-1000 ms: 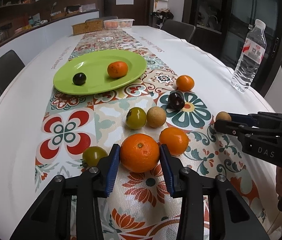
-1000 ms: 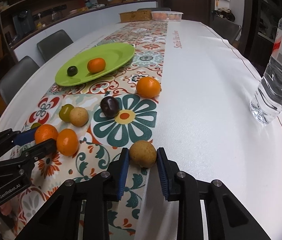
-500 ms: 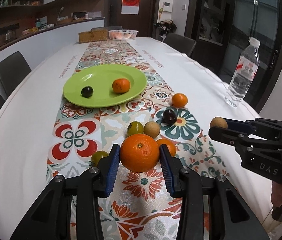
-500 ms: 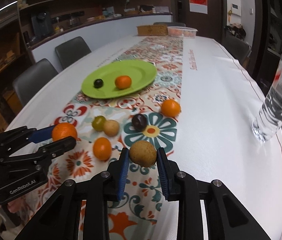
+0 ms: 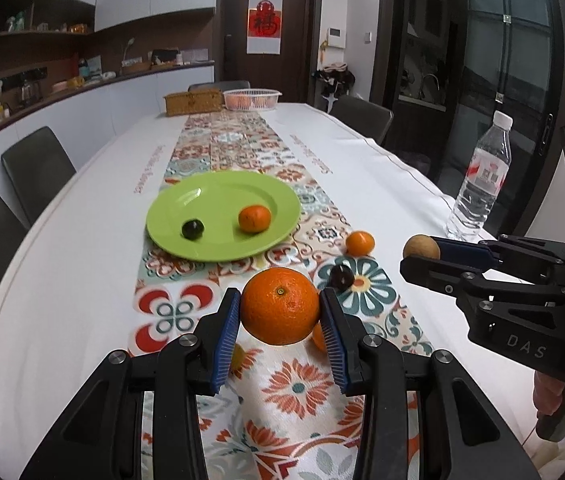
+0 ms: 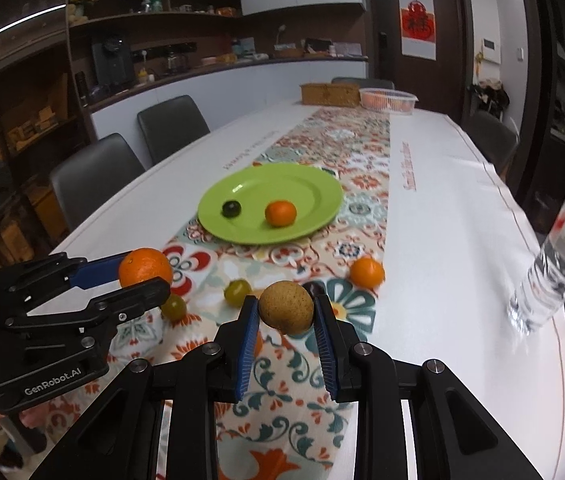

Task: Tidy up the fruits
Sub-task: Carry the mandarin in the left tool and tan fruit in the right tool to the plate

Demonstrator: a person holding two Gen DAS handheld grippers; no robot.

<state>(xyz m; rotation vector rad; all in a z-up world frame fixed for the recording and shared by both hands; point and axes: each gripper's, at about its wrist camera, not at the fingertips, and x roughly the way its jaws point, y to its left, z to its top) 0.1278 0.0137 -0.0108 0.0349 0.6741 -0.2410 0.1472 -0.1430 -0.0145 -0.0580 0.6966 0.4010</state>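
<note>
Green plastic marks the goal: the plate [image 5: 222, 216] sits on the patterned runner [image 5: 238, 148] of the long counter [image 5: 382, 168], and so far it carries only two fruits, a small mandarin [image 5: 255, 218] and a dark plum [image 5: 193, 229]. Two more are in hand. The left hand-held gripper [image 5: 280, 312] is closed on a large orange [image 5: 279, 305], its blue pads pressing both flanks, and the fruit hangs clear of the cloth, short of the plate. The right hand-held gripper [image 6: 286, 316] is clamped on a brown, rough-skinned round fruit [image 6: 286, 307], perhaps a longan or passion fruit, likewise held above the runner. Loose fruit remains on the counter: a mandarin at the white edge of the runner [image 6: 367, 273], a second dark plum [image 5: 342, 277] on the teal flower, two green plums [image 6: 237, 291] [image 6: 173, 307] near the left gripper's tip, and an orange fruit partly hidden behind the held orange [image 5: 318, 337]. A tan one may lie hidden too; I cannot tell. A water bottle [image 5: 480, 184] stands well off to the right, apart from the work. My judgement: the job is under halfway, with two fruits placed, two being carried and needing only to be set down on the plate, and at least five to collect afterwards.
</note>
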